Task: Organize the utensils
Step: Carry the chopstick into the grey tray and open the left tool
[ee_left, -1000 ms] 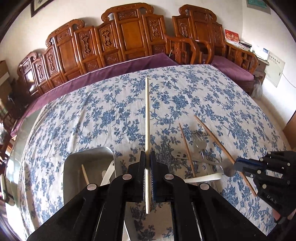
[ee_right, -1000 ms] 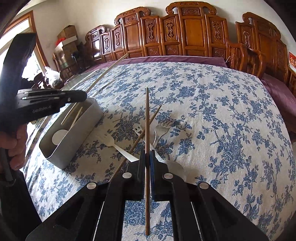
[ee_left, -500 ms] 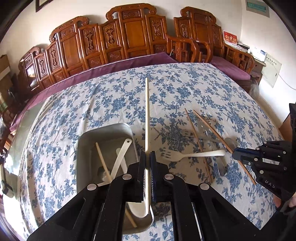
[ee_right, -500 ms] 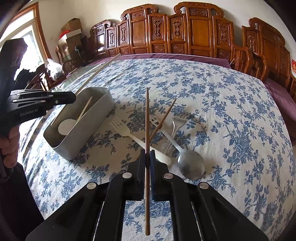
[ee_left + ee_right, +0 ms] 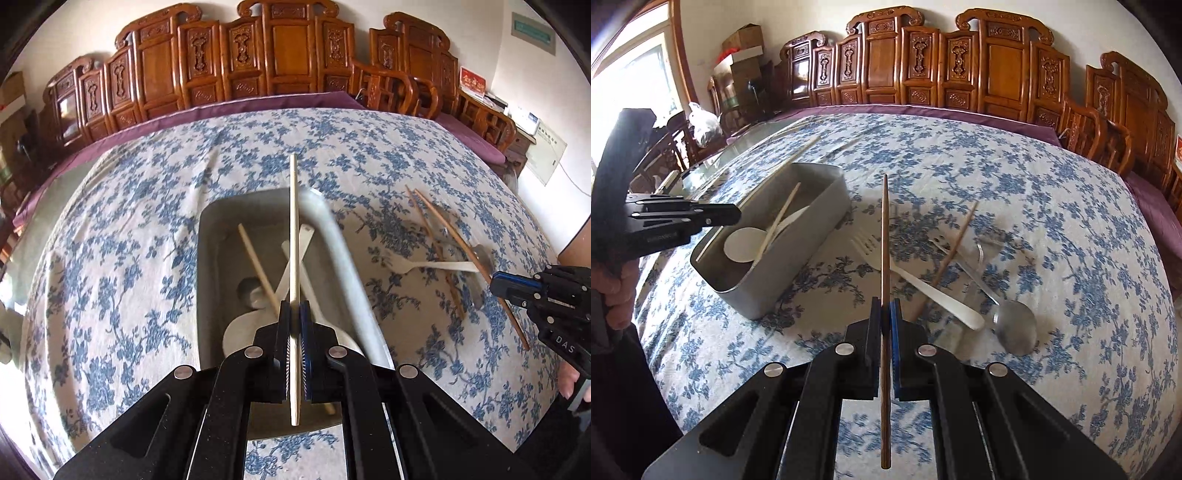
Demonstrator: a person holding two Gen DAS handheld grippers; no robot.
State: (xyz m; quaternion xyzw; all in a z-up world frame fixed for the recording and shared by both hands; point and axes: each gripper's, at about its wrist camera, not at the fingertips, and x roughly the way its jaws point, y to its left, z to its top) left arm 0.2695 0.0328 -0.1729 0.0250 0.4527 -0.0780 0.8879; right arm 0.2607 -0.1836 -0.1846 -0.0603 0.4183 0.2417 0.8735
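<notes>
My left gripper (image 5: 294, 306) is shut on a pale chopstick (image 5: 293, 221) and holds it above the grey metal bin (image 5: 210, 236). The bin holds a white spoon (image 5: 240, 332), a chopstick (image 5: 258, 269) and other white utensils. My right gripper (image 5: 885, 304) is shut on a brown chopstick (image 5: 885, 236), above the table to the right of the bin (image 5: 812, 225). On the cloth lie a white fork (image 5: 916, 284), a metal spoon (image 5: 1015, 328), a metal fork (image 5: 982, 247) and a brown chopstick (image 5: 953, 251).
The table has a blue floral cloth (image 5: 129, 206). Carved wooden chairs (image 5: 280, 55) line its far side. Cardboard boxes (image 5: 742, 48) stand at the far left in the right wrist view. The right gripper also shows in the left wrist view (image 5: 517, 286).
My left gripper has moved left and over the bin with the pale chopstick. The right gripper with the brown chopstick has pulled back a little from the utensils.
</notes>
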